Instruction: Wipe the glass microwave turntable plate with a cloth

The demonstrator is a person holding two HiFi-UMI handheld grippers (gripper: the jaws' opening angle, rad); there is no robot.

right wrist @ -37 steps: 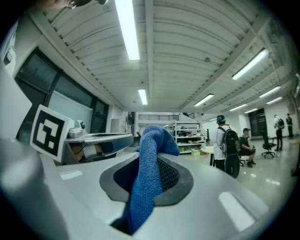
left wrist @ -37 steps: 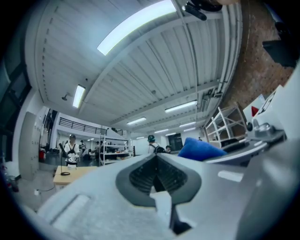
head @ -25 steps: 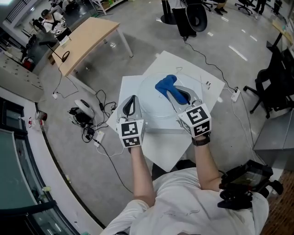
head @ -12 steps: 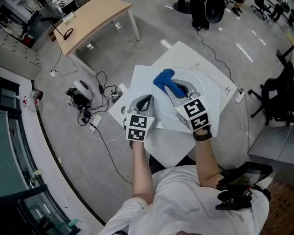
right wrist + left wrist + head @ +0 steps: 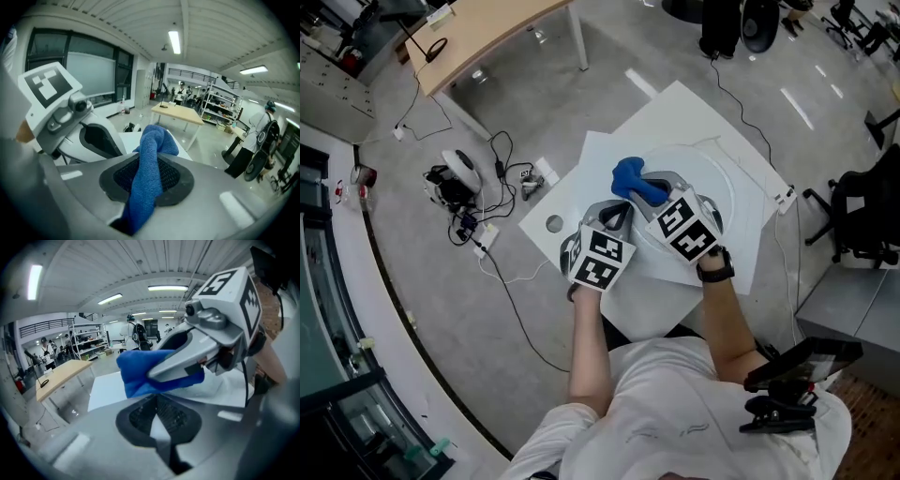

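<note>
Blue cloth in right gripper — left gripper alongside, floor cables nearby

Left gripper crowds cloth; plate beyond free.

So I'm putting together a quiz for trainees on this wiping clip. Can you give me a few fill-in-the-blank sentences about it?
1. The cloth clamped in the right gripper is ____ in colour.
2. The left gripper has its jaws shut on ____.
3. The glass plate lies on a ____ table.
Missing words: blue; nothing; white.
</note>
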